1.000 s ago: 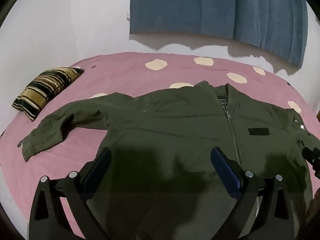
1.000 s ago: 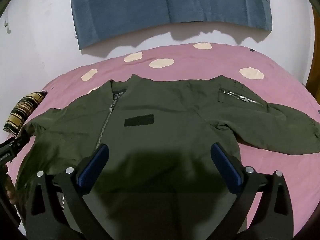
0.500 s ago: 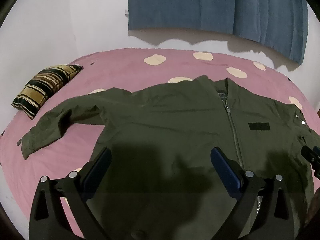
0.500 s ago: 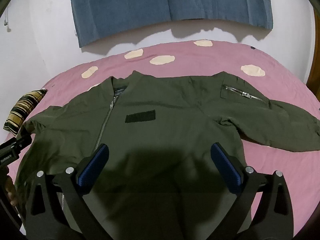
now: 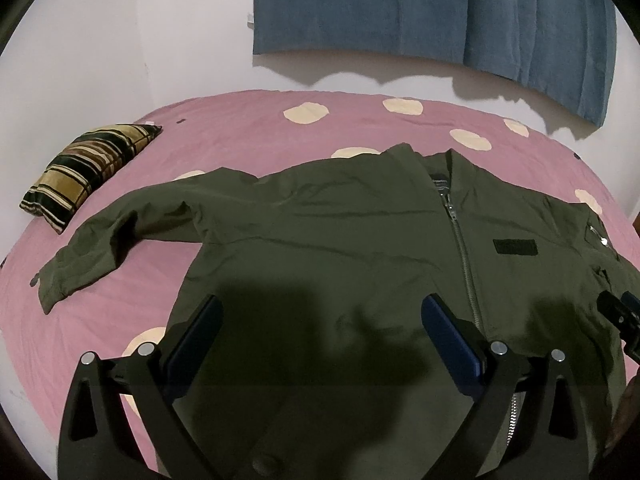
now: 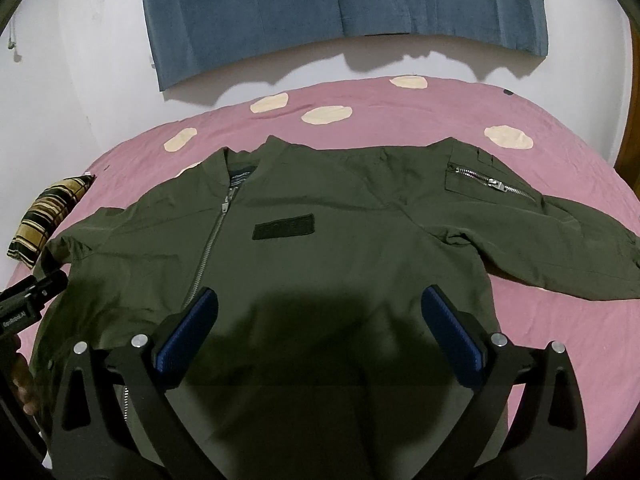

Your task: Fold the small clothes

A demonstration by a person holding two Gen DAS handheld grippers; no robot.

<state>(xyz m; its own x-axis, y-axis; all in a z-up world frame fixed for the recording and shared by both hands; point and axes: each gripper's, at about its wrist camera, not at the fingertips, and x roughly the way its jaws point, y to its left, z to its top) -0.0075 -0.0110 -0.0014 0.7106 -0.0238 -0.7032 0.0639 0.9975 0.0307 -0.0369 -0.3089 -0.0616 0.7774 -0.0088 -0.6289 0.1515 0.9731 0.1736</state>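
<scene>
Your olive jacket (image 5: 340, 248) lies flat, front up, on the pink spotted bedsheet (image 5: 240, 128), collar toward the wall, hem toward you, sleeves spread sideways. Your left gripper (image 5: 320, 320) and right gripper (image 6: 320, 316) hover above its lower half, jaws spread wide, holding nothing.

White wall (image 5: 160, 32) w/ blue cloth (image 5: 420, 12); pink bedsheet (image 5: 248, 128).

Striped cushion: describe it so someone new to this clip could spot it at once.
Start at the pink bed with cream spots, where the green jacket lies spread flat. Go past the jacket's sleeve toward the bed's edge by the white wall; the cushion lies there. It alone has black, yellow and cream stripes.
</scene>
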